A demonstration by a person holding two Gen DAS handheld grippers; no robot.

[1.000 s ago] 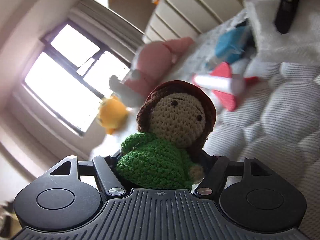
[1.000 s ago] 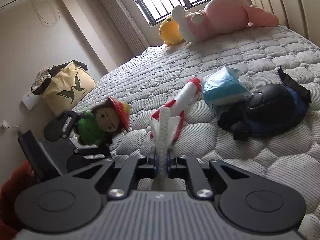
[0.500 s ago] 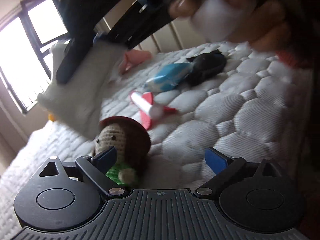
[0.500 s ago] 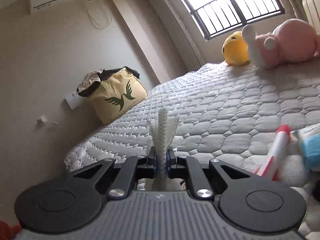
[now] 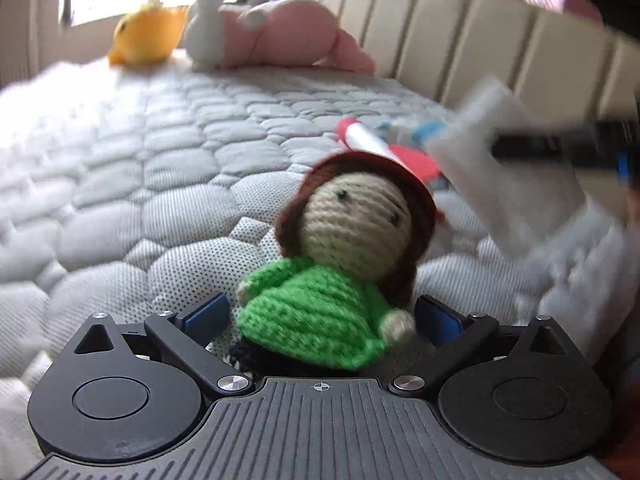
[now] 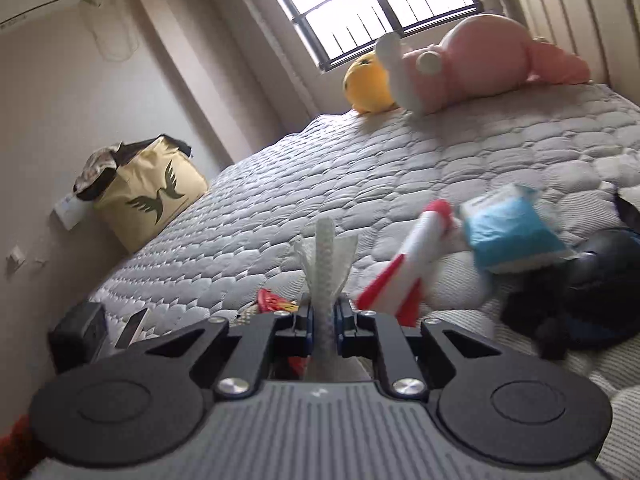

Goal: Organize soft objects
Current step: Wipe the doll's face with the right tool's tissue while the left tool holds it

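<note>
A crocheted doll (image 5: 352, 232) with brown hair and a green top lies on the quilted mattress (image 5: 160, 160). My left gripper (image 5: 322, 314) stands wide around it. Its jaws are opening and the blue pads (image 5: 208, 314) stay clear of the doll. My right gripper (image 6: 324, 312) is shut on a folded white mesh cloth (image 6: 326, 256), its jaws just starting to open. In the left wrist view that cloth (image 5: 500, 168) hangs blurred at the right, above the doll. A red and white rocket plush (image 6: 416, 256) lies just beyond.
A blue and white packet (image 6: 512, 232) and a black and blue item (image 6: 592, 304) lie right of the rocket. A pink plush (image 6: 472, 60) and a yellow plush (image 6: 366, 84) rest by the window. A yellow bag (image 6: 152, 192) stands beside the bed. The padded headboard (image 5: 480, 52) runs along the right.
My left gripper rolled level, opened and let go of the doll, which now lies on the mattress. My right gripper, cloth still in it, swung left and back toward the rocket.
</note>
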